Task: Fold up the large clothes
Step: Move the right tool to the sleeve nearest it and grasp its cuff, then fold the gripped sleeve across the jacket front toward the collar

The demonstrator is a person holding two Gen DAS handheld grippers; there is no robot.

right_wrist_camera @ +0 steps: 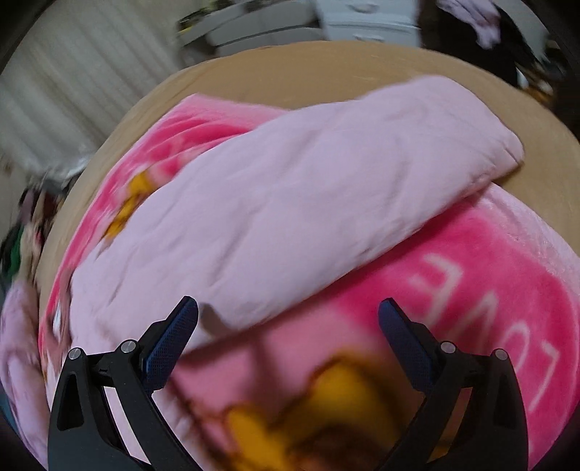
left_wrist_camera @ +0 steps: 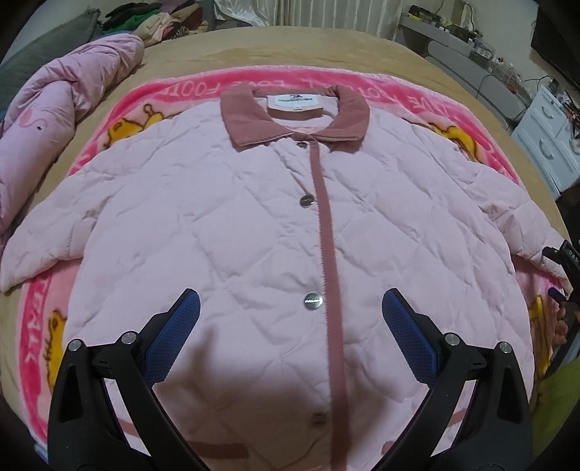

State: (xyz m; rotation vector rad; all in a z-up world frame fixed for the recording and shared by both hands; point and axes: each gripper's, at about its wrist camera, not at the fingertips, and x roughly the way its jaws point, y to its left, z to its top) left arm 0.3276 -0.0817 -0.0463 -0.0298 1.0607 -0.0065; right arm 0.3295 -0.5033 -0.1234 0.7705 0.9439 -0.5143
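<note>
A pale pink quilted jacket [left_wrist_camera: 232,217] with a dusty-rose collar and button placket lies flat, front up, buttoned, both sleeves spread out. My left gripper [left_wrist_camera: 290,300] hovers open above its lower front, near a silver snap, holding nothing. In the right wrist view the jacket's right sleeve [right_wrist_camera: 308,188] stretches away to the upper right. My right gripper [right_wrist_camera: 288,311] is open just short of the sleeve's lower edge, over the blanket, with nothing between its fingers. That view is motion-blurred. Part of the other gripper [left_wrist_camera: 565,261] shows by the sleeve end.
The jacket rests on a bright pink cartoon blanket [left_wrist_camera: 152,98] spread over a tan bed [left_wrist_camera: 290,47]. A bunched pink quilt [left_wrist_camera: 54,108] lies at the left, piled clothes [left_wrist_camera: 152,18] behind it. White drawers [left_wrist_camera: 551,134] and a cluttered desk stand to the right.
</note>
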